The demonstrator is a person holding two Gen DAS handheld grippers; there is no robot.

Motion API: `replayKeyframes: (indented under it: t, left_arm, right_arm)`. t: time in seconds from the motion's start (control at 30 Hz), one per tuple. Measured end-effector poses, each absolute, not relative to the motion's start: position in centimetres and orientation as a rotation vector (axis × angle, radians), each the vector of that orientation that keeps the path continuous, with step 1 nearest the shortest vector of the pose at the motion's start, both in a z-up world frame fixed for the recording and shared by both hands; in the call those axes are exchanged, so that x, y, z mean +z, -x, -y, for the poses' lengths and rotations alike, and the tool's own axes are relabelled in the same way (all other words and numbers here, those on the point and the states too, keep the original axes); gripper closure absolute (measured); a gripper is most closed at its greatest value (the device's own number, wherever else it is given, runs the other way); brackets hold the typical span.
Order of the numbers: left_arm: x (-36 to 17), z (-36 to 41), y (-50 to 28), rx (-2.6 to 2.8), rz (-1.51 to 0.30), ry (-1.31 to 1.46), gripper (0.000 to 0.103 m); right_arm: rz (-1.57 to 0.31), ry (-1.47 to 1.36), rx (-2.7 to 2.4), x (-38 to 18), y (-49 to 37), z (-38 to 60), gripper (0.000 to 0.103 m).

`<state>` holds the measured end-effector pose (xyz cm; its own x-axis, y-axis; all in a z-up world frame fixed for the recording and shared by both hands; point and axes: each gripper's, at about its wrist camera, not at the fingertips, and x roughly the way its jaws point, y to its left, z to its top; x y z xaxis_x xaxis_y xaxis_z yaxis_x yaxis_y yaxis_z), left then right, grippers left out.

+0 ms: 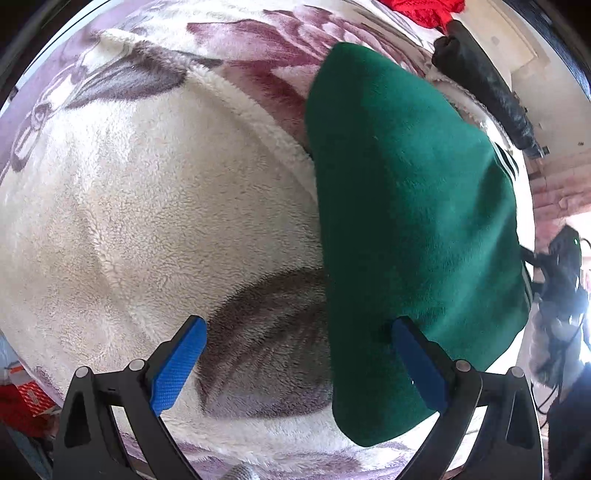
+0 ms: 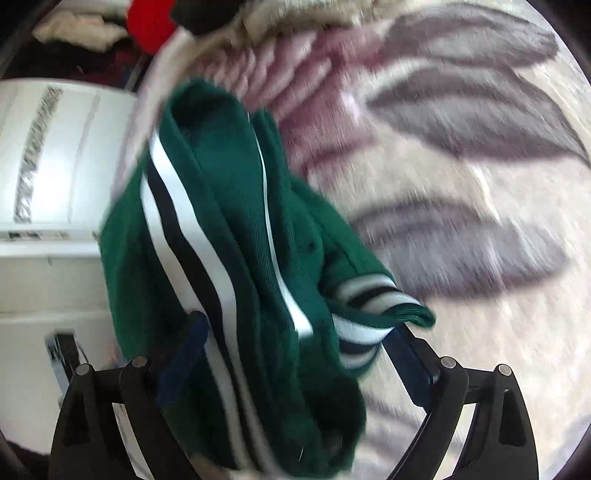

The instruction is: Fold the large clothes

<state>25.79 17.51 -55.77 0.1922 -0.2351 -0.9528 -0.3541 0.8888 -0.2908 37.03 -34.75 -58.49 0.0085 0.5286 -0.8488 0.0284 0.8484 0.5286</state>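
Observation:
A dark green fleece garment (image 1: 406,203) lies folded on a cream plush blanket (image 1: 147,221) and fills the right half of the left wrist view. My left gripper (image 1: 299,322) is open above the garment's left edge. Its right pad (image 1: 417,365) is over the green cloth and its left pad (image 1: 177,369) is over the blanket. In the blurred right wrist view, the green garment (image 2: 229,258) shows white and dark stripes and lies bunched between the wide jaws of my right gripper (image 2: 297,323). A striped cuff (image 2: 373,295) drapes over the right finger. The pads do not visibly press on the cloth.
The blanket (image 2: 461,184) has purple and grey leaf patterns. A red cloth (image 1: 424,11) and a black garment (image 1: 480,81) lie at its far edge. White furniture (image 2: 55,166) stands beside the bed on the left. A dark device with cables (image 1: 565,266) is at the right.

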Motion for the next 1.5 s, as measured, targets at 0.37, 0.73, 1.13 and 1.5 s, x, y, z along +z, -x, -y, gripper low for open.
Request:
replayKeyframes:
  t: [0.37, 0.73, 1.13, 1.5]
  left_arm:
    - [-55.8, -17.6, -26.5, 0.078, -1.382, 0.538, 0.0]
    - [-56.2, -17.4, -26.4, 0.064, -1.367, 0.537, 0.0]
    - [-54.1, -18.7, -26.9, 0.003, -1.291, 0.544, 0.0]
    - [-55.5, -19.6, -28.2, -0.05, -1.259, 0.681, 0.0]
  right_arm:
    - [-1.489, -1.178, 0.37, -62.1, -32.2, 41.4, 0.053]
    - [-1.673, -0.472, 0.66, -62.9, -39.2, 30.6, 0.005]
    - [-1.496, -1.536, 0.402, -62.5, -28.0, 37.4, 0.051]
    - [-1.666, -0.68, 0.569, -61.9, -36.4, 35.7, 0.01]
